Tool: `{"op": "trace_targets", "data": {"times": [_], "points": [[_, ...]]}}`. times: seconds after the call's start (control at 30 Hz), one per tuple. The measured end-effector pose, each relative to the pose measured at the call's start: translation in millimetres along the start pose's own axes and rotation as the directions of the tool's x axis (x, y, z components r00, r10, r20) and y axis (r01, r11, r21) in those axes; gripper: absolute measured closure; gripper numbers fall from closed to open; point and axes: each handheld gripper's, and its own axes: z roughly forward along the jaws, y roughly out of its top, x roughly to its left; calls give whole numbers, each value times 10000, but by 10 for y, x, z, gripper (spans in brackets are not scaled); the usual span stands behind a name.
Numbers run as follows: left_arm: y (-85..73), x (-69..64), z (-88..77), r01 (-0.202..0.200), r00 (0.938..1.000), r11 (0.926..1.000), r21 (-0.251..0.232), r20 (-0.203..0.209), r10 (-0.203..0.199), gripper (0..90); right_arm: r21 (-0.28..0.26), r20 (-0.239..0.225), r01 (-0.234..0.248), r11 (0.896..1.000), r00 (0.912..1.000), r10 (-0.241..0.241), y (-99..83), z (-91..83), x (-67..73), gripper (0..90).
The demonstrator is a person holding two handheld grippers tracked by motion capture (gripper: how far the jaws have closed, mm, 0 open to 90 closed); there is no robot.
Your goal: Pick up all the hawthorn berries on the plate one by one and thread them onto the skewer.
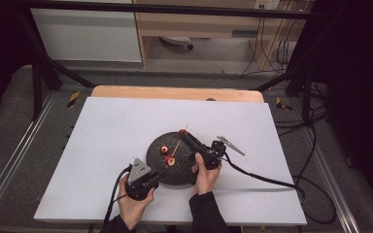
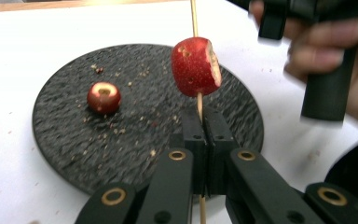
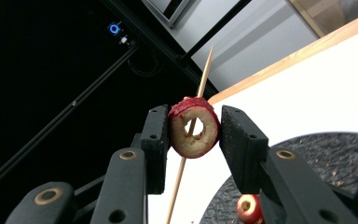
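A thin wooden skewer (image 2: 199, 106) stands upright with my left gripper (image 2: 204, 122) shut on its lower part. A red fruit piece (image 2: 196, 66) is threaded on it above the jaws, over the black round plate (image 2: 74, 149). Higher on the skewer (image 3: 206, 69), my right gripper (image 3: 194, 128) is shut on a red-skinned fruit ring (image 3: 194, 127), and the stick runs through the ring's hole. In the high view the left gripper (image 1: 164, 169) is at the plate's near edge and the right gripper (image 1: 182, 133) reaches in from the right. Another small red fruit (image 2: 103, 97) lies on the plate.
The plate (image 1: 155, 150) sits mid-front on a white sheet (image 1: 102, 136) over a wooden table. Crumbs dot the plate. A silver metal tool (image 1: 230, 145) lies right of the plate. The right gripper's cable (image 1: 267, 179) trails off to the right. Black frame posts stand beyond the table.
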Motion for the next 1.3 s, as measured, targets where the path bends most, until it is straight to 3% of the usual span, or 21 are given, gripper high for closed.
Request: {"op": "trace_targets", "data": {"times": [0.3, 0.47, 0.77, 0.97, 1.13, 1.2, 1.3], "points": [[53, 34, 99, -153, 9997, 9997, 187, 216, 149, 891, 33, 71, 566, 9984, 9984, -566, -29, -71, 50, 630], [130, 57, 136, -208, 9996, 9997, 105, 211, 206, 891, 598, -80, 535, 9968, 9986, -531, -91, -74, 39, 629], [165, 59, 173, -334, 9989, 9994, 111, 341, 330, 891, 872, -62, 738, 9934, 9973, -736, -135, -108, 51, 622], [115, 129, 80, -456, 9976, 9987, 215, 531, 444, 891, 864, 127, 1388, 9865, 9900, -1404, -76, -150, 78, 475], [41, 263, -64, -519, 9968, 9978, 412, 627, 492, 891, 1516, 212, 2148, 9648, 9752, -2204, 9, -184, 88, 265], [5, 323, -126, -560, 9965, 9969, 550, 659, 523, 890, 2038, 209, 2497, 9466, 9656, -2592, 26, -188, 73, 203], [-53, 408, -213, -571, 9962, 9951, 809, 707, 514, 890, 2927, 207, 2984, 9084, 9478, -3180, 28, -189, 37, 111]]}}
